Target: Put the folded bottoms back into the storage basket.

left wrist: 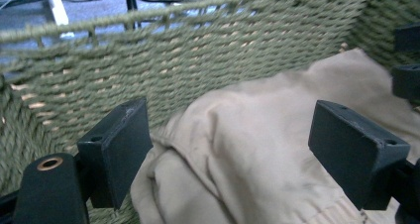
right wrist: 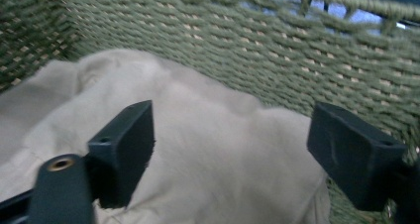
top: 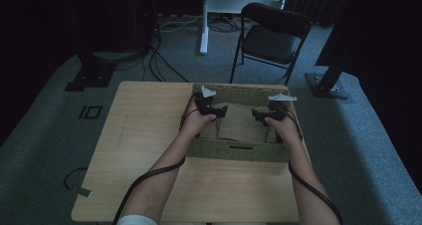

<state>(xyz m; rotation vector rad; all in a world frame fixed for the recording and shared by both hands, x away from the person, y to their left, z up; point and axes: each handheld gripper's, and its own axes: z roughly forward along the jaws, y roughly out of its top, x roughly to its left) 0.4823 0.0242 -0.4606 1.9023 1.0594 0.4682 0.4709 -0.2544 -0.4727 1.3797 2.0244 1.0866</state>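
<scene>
High view: the 2 grippers hover inside a green woven basket on the surface, left gripper and right gripper over a beige cloth lying in it. Both stand wide open, nothing between the pads. The cloth looks soft, light and limp, so it likely bunches; a fold or the ribbed hem seems the best hold. The left gripper view shows that hem and folds, which the high view is too dark to give.

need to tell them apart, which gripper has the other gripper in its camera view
The left gripper: its view shows the right gripper at the right edge, above the beige cloth.
</scene>
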